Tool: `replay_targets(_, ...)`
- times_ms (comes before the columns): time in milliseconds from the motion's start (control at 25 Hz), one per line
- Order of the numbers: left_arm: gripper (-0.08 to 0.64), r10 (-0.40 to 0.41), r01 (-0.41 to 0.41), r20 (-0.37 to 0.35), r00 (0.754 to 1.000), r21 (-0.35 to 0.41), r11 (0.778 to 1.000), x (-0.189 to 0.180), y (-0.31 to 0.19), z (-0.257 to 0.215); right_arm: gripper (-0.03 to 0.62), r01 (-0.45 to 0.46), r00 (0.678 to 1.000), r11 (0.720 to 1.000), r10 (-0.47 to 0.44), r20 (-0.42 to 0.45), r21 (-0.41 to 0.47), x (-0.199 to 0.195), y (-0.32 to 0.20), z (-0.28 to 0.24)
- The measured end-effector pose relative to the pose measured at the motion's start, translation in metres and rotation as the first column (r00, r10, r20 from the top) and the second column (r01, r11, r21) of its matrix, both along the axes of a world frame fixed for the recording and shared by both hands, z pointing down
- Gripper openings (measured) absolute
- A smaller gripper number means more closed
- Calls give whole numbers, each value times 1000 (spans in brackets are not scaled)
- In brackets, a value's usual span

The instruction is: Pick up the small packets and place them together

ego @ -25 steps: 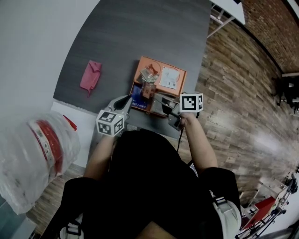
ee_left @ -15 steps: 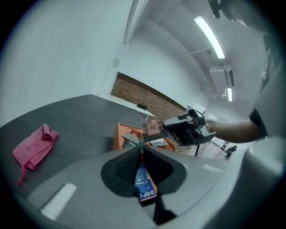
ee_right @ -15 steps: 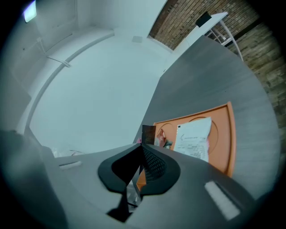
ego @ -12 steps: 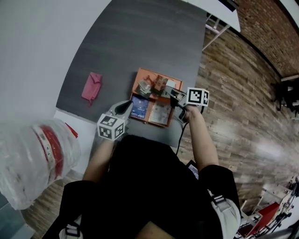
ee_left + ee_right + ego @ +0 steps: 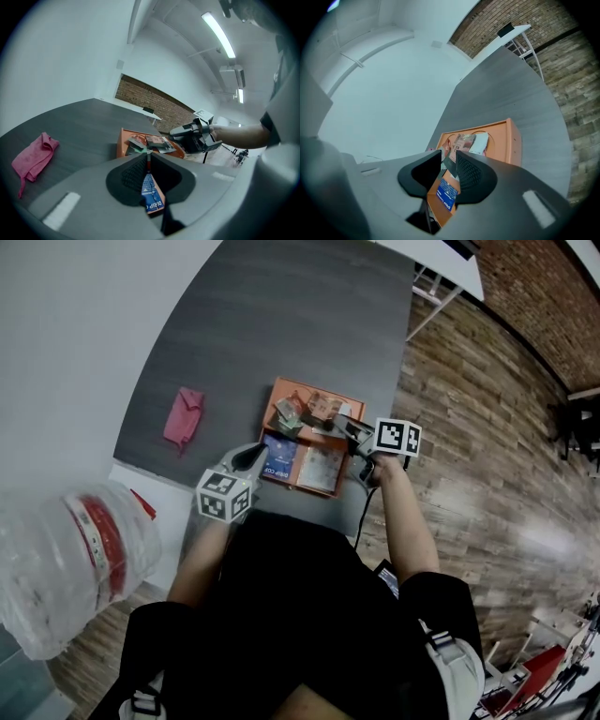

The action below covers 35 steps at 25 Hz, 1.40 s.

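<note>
An open orange box [image 5: 349,399] lies on the grey table, with several small packets [image 5: 309,411] piled in its far half. Its near flap [image 5: 323,468] bears a blue printed label [image 5: 278,455]. My right gripper [image 5: 336,421] hovers at the pile's right side; its jaws are opening and nothing is pressed between them. In the right gripper view a brown packet [image 5: 462,140] and a white one [image 5: 479,143] lie just past the right gripper [image 5: 449,157]. My left gripper [image 5: 254,454] is shut on the flap's thin edge [image 5: 148,159], the blue label [image 5: 152,197] showing below.
A pink cloth [image 5: 183,416] lies on the table [image 5: 281,315] to the left of the box. A clear plastic bag [image 5: 75,559] hangs at the lower left. The table's right edge borders wooden floor [image 5: 469,427], near the right gripper. A white table [image 5: 450,259] stands beyond.
My right gripper carried a packet from the near flap to the far half of the box and has begun opening there; the packet now lies with the others. The left gripper stayed put.
</note>
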<state>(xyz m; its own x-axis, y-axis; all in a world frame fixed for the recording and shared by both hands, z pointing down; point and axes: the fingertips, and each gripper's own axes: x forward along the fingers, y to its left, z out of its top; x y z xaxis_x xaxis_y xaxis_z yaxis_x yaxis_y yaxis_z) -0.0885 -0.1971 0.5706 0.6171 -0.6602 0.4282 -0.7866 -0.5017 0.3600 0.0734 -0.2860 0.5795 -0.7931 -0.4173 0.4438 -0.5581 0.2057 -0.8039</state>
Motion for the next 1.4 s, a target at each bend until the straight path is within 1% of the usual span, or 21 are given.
replay_targets(160, 23, 8, -8, 4, 1000, 4, 1000, 4, -1, 0, 100, 25, 999, 999, -23, -39, 39, 3, 5, -8)
replay_targets(320, 21, 27, -27, 4, 1000, 19, 999, 10, -3, -5, 97, 8, 1000, 997, -7, -12, 74, 7, 9, -23)
replay_targets(560, 23, 63, -64, 19, 998, 66, 996, 19, -9, -17, 95, -21, 1000, 993, 18, 25, 120, 15, 19, -40)
replay_targets(720, 23, 64, -65, 20, 998, 87, 994, 20, -10, -24, 92, -19, 1000, 981, 17, 13, 194, 20, 32, -51)
replay_targets(840, 23, 44, -45, 12, 999, 118, 992, 19, -6, -32, 77, -27, 1000, 962, 30, -7, 273, 25, 41, -63)
replay_targets(920, 21, 15, -14, -5, 1000, 140, 990, 17, -1, -39, 52, -39, 999, 945, 42, -4, 326, 28, 50, -70)
replay_targets(1000, -2, -21, 25, -27, 999, 146, 989, 14, 6, -43, 34, -47, 999, 926, 50, 2, 374, 31, 66, -74)
replay_targets(1120, -2, -69, 80, -70, 995, 167, 983, 14, 18, -53, 21, -13, 1000, 901, 16, -4, 435, 30, 92, -75)
replay_targets(1240, -2, -82, 104, -102, 991, 231, 967, 20, 27, -71, 6, 30, 999, 865, -19, -27, 501, 28, 103, -77)
replay_targets(1320, -2, -80, 106, -103, 991, 274, 956, 19, 34, -81, 3, 15, 1000, 852, -16, -2, 523, 23, 105, -82)
replay_targets(1400, -2, -71, 93, -87, 994, 294, 951, 15, 42, -84, 3, -13, 999, 852, -8, 39, 524, 17, 112, -86)
